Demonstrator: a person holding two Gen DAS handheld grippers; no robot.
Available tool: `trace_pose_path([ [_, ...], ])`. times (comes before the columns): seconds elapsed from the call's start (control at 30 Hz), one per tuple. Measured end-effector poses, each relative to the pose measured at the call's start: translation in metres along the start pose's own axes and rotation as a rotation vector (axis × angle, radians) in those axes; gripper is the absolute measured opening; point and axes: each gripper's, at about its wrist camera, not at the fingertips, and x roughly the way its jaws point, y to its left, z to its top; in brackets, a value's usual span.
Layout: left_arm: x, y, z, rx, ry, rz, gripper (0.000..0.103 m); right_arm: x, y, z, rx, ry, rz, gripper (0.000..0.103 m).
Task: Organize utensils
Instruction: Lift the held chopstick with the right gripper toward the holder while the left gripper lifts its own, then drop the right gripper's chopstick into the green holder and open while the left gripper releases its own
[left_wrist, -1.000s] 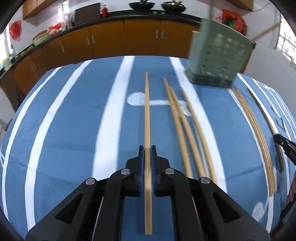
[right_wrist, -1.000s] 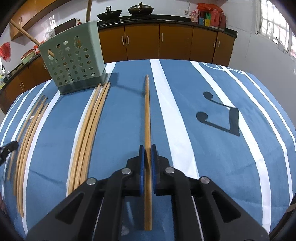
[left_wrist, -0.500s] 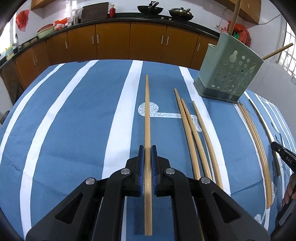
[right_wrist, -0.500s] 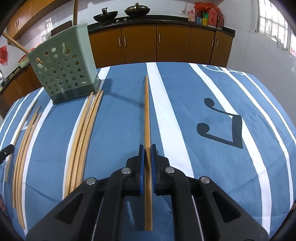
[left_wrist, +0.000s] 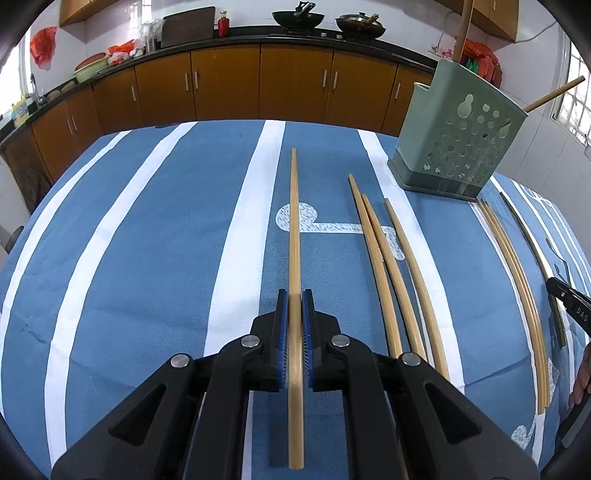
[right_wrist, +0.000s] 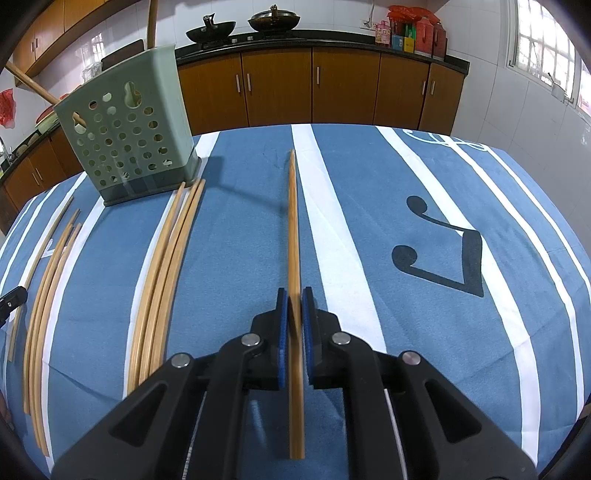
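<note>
My left gripper (left_wrist: 294, 300) is shut on a bamboo chopstick (left_wrist: 294, 221) that points straight ahead over the blue striped tablecloth (left_wrist: 147, 258). My right gripper (right_wrist: 294, 300) is likewise shut on a second chopstick (right_wrist: 293, 221). The green perforated utensil holder (left_wrist: 454, 140) stands ahead to the right in the left wrist view, and ahead to the left as the holder (right_wrist: 125, 140) in the right wrist view. Two chopsticks stick out of its top. Three loose chopsticks (left_wrist: 384, 266) lie right of the left gripper. A bundle of chopsticks (right_wrist: 162, 273) lies left of the right gripper.
More chopsticks (left_wrist: 517, 273) lie below the holder, between the two grippers. A further group (right_wrist: 48, 295) lies at the left of the right wrist view. Wooden cabinets (left_wrist: 229, 85) and a counter with woks run behind the table. A black music note (right_wrist: 443, 251) is printed on the cloth.
Both views have tilted up a little, showing more of the cabinets, and the left view's blur has gone. Each gripper still holds its chopstick.
</note>
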Motion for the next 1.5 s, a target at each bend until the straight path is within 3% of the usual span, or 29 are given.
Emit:
trace_pose_path([
  [0.43,-0.004,-0.003,-0.004,0.021,0.001,0.016,0.009,-0.004,-0.002,-0.004,0.010,0.000,0.006,0.015],
  [0.53,-0.006,-0.004,-0.007,0.030,0.003,0.021,0.009,-0.004,-0.005,-0.005,0.022,0.000,0.028,0.008],
  [0.77,-0.013,-0.003,-0.006,0.054,0.013,0.020,0.007,-0.020,-0.010,-0.006,0.047,-0.032,0.056,0.008],
  [0.93,-0.037,0.002,-0.001,0.040,-0.036,-0.004,0.007,-0.050,-0.018,0.002,0.062,-0.112,0.066,0.008],
  [1.3,-0.104,0.004,0.033,0.007,-0.235,-0.063,0.007,-0.119,-0.020,0.033,0.074,-0.341,0.086,0.008],
  [1.5,-0.120,0.005,0.047,-0.006,-0.293,-0.074,0.007,-0.132,-0.016,0.043,0.068,-0.390,0.085,0.008],
])
